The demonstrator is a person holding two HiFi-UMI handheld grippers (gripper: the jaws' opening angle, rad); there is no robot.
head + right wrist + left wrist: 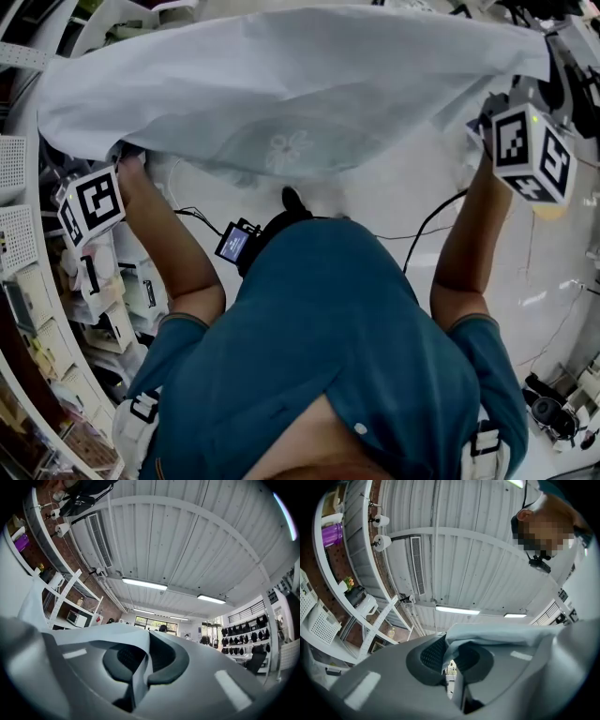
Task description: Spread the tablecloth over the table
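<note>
Pale glossy floor [412,178] lies below you; the thin white fabric tablecloth [281,84] billows aloft. Your left gripper [446,658] and right gripper [143,665] each have jaws pinched tight on its edge. Laying it on the surface is not yet done.

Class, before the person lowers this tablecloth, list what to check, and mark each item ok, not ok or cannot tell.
1. Left tongs shut on the tablecloth edge: ok.
2. Right tongs shut on the tablecloth edge: ok.
3. Tablecloth held up and stretched between both tongs: ok.
4. Tablecloth lying flat: not ok, it billows in the air.
5. Table placed under it: cannot tell, no table shows.
</note>
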